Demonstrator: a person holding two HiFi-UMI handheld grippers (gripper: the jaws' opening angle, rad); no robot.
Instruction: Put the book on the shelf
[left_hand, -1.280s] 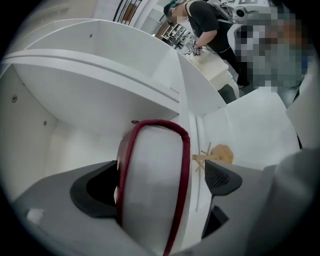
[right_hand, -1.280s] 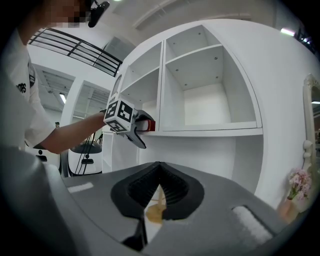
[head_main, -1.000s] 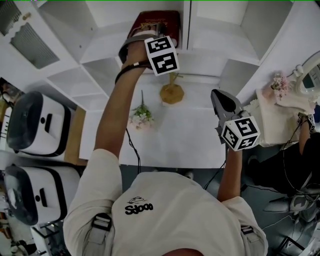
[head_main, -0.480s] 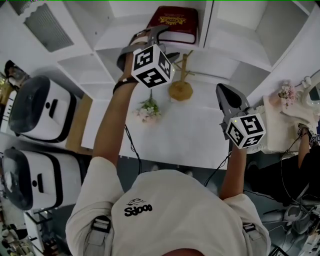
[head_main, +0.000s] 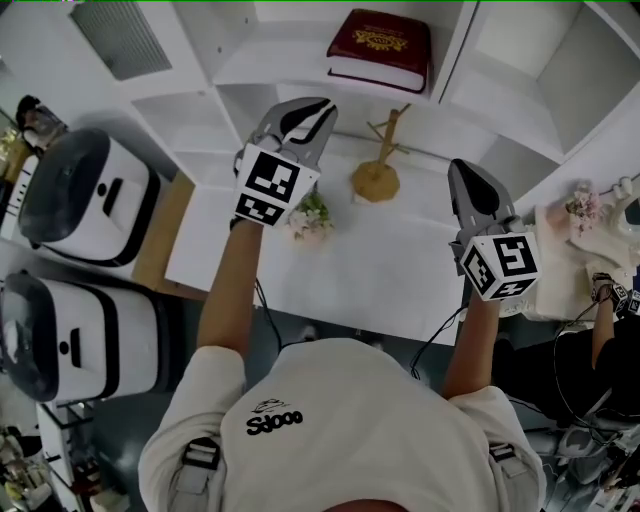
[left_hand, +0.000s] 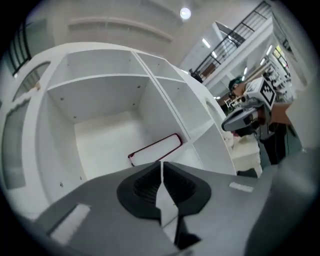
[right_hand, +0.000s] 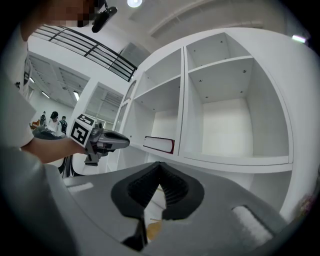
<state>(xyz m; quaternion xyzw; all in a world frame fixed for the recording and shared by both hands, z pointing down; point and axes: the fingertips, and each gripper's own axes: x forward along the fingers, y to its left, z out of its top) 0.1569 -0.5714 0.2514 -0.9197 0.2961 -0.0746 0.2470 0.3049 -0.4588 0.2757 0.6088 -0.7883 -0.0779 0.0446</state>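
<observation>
Head view, with both gripper views. The book (head_main: 378, 48), dark red with gilt print on its cover, lies flat on the floor of 1 compartment of the white shelf (head_main: 262, 68), free of both tools. The left gripper (head_main: 312, 110) hangs in front of and below that compartment, well apart from the book, with its tips pointing toward the shelf. In the left gripper view its jaws are closing, drawn almost fully together with only a thin seam between the pads, and nothing lies between them. Beyond the jaw tips that view shows the book's pale page edge and red cover rim. The right gripper (head_main: 462, 172) is held over the table (head_main: 380, 275), to the right of the left one and farther from the book. Its jaws are clenched tip to tip on nothing (the right gripper view shows a gap only lower down, behind the tips). In that view the book sits in the lower compartment to the left of a vertical divider, with the left gripper just to its left. On the table, between the 2 grippers, stand a wooden stand (head_main: 378, 178) and a small flower sprig (head_main: 312, 216), which is just beside the left gripper's marker cube.
</observation>
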